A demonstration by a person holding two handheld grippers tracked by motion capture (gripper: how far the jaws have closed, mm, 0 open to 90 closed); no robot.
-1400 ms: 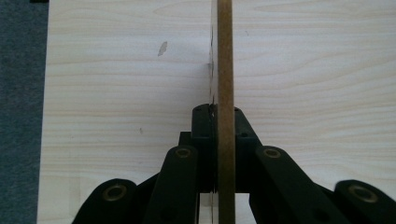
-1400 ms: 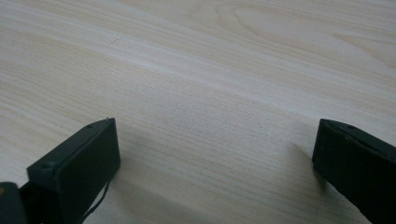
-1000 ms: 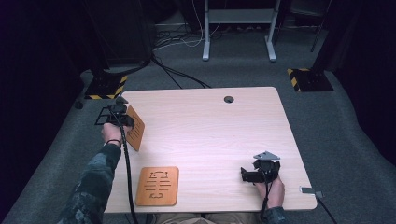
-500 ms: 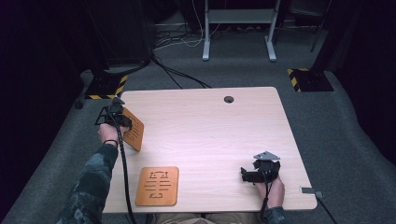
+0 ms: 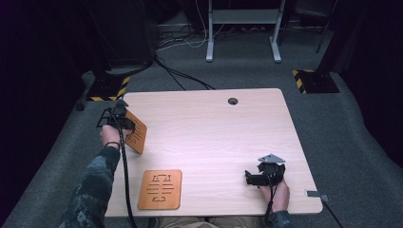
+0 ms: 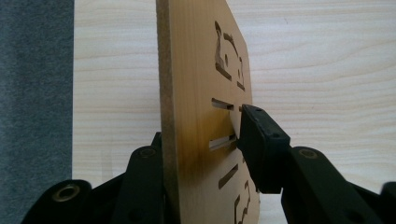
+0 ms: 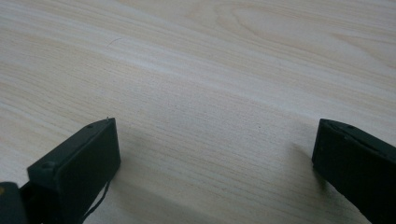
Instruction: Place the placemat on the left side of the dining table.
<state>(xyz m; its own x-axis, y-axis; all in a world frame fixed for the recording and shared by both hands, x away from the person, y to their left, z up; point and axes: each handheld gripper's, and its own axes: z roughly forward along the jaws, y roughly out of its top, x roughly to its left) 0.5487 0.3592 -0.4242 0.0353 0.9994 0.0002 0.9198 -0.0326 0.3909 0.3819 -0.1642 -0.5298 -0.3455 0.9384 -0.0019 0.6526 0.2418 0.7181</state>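
Observation:
A thin wooden board (image 5: 135,133) with cut-out slots stands on its edge, leaning, at the table's left side. My left gripper (image 5: 126,124) has it between its jaws, which have just been opening. In the left gripper view the board (image 6: 201,116) rests against the left jaw, while the right pad (image 6: 261,144) stands off from its base. A second slotted board (image 5: 160,189) lies flat near the front edge. Near the front right corner my right gripper (image 5: 248,176) rests low over the table, pointing left. Its jaws (image 7: 215,135) stand wide open with bare wood between them.
The light wooden table (image 5: 214,123) has a round cable hole (image 5: 233,101) at the back middle. A small grey tag (image 5: 316,194) sticks out at the front right edge. Grey carpet, cables and a metal frame (image 5: 242,28) lie beyond the table.
Hardly anything differs: the leaning board stays in the same spot at the left gripper, and the right gripper has not moved.

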